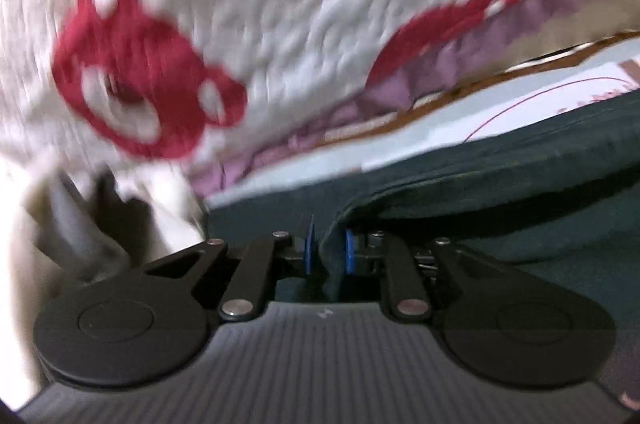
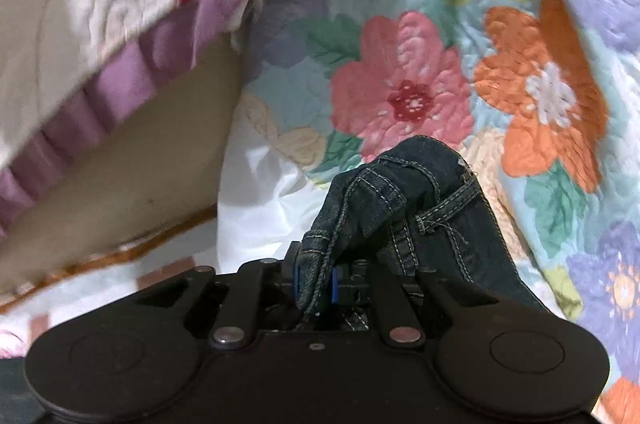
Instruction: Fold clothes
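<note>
The left claw (image 1: 329, 250) is clenched on a fold of the dark jeans (image 1: 500, 175), which lie below the white quilt with red figures (image 1: 240, 3). The right claw (image 2: 314, 282) grips the jeans' bunched, stitched waistband (image 2: 384, 195), held in front of the floral quilt (image 2: 520, 83).

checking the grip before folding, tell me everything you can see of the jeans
The jeans are dark blue denim with pale contrast stitching and a belt loop. The right gripper pinches a bunched seam edge; the left gripper pinches another dark fold. They lie over the floral quilt.
</note>
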`<state>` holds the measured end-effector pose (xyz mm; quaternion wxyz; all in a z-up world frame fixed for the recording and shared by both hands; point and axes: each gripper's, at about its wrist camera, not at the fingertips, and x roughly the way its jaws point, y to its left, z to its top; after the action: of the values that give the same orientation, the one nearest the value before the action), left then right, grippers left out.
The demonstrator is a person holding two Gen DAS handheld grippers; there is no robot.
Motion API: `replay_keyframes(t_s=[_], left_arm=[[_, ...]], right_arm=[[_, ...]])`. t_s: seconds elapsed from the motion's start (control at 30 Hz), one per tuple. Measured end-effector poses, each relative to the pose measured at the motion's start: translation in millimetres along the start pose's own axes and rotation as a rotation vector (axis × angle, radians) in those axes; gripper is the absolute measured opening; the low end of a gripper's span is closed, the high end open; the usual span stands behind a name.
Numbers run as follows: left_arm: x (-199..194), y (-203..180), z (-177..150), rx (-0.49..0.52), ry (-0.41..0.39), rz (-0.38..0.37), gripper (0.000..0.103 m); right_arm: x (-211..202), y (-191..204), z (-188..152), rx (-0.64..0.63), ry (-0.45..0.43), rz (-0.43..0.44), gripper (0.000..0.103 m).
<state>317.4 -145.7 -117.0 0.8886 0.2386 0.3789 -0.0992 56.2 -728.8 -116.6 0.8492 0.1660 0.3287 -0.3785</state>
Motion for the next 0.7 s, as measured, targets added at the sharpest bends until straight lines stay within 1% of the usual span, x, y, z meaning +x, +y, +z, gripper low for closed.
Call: replay_keyframes(t_s=[0.03,0.13,0.23,0.27,0.37,0.4,0.43,0.47,0.5,0.53,0.6,0.7], left_arm=[[6.3,0.9,-2.6,-0.01,0.006,0.0,0.016],[1.3,3.0,0.4,-0.02,-0.033,0.003,0.014],[-7.0,2.3,12.1,0.032,-0.089,0.023,0.014],[-5.6,3.1,15.7,0.039,-0.097,0.025,0.014],[18.7,7.1,22.5,-0.007,-0.047,-0.014,0.014],[34.1,0.7,18.4,0.027,0.007,-0.022,0.014],[49.5,-5.7,14.2,0.062,0.062,-0.03,0.017],[61.7,-13.6,6.1,0.111,0.09,-0.004,0.02],[66.9,-18.8,-3.4,0.141,0.078,0.02,0.02],[63.9,-19.8,-8.1,0.142,0.048,0.032,0.023],[58.5,-15.4,-11.3,0.1,0.028,0.046,0.025],[53.1,2.2,-5.7,0.005,-0.006,0.025,0.029]], right_arm=[[5.3,3.2,-2.3,-0.015,0.005,-0.012,0.014],[10.5,7.3,-3.9,-0.014,0.002,-0.026,0.016],[5.6,-1.4,6.5,0.031,-0.02,0.003,0.016],[7.1,-2.5,8.9,0.033,-0.02,0.0,0.016],[13.8,-2.3,14.1,0.028,-0.017,-0.015,0.016],[16.6,-0.2,14.9,0.023,-0.016,-0.019,0.016],[22.6,1.7,14.3,0.01,0.009,-0.027,0.017],[29.2,3.6,13.4,-0.004,0.037,-0.035,0.018],[35.7,5.5,12.6,-0.018,0.065,-0.043,0.02],[40.7,5.8,10.9,-0.028,0.078,-0.047,0.02],[43.4,4.5,8.9,-0.026,0.077,-0.043,0.021],[43.2,5.1,11.8,-0.038,0.072,-0.034,0.021]])
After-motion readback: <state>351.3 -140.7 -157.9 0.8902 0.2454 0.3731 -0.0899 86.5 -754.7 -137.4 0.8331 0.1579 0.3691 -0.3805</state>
